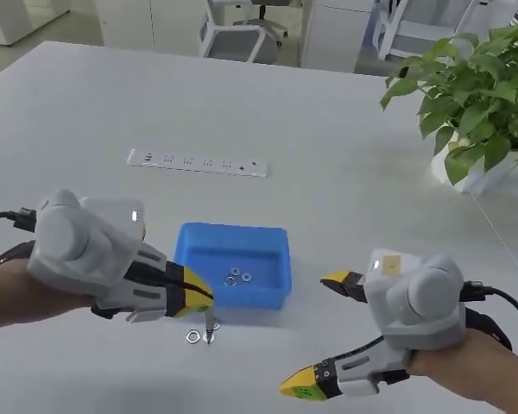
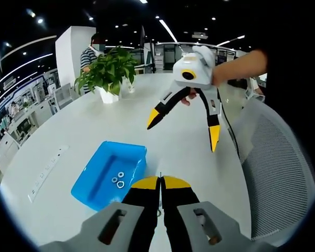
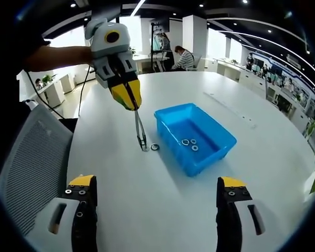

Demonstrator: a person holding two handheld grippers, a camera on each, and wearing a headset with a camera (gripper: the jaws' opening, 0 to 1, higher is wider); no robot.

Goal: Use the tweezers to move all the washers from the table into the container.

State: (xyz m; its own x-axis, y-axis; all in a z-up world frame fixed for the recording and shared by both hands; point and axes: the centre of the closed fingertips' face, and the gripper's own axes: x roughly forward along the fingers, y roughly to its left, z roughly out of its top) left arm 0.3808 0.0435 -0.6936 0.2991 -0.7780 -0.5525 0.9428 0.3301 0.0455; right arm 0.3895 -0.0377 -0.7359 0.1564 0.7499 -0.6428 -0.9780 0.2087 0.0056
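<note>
Firmly shut, the left hand-held gripper (image 1: pixel 203 297) clamps the tweezers (image 3: pixel 139 131), whose tips point down at two washers (image 1: pixel 192 336) lying on the tabletop (image 1: pixel 328 155) just beside the blue container (image 1: pixel 203 259). Three more washers (image 1: pixel 237 277) lie inside it. Off to the side, the right hand-held gripper (image 1: pixel 315 335) hovers above the tabletop with its jaws wide apart.

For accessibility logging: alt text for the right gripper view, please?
The left gripper holds tweezers tip-down on the white table beside a loose washer. A blue container next to them holds three washers; the right gripper sits open in the foreground.
</note>
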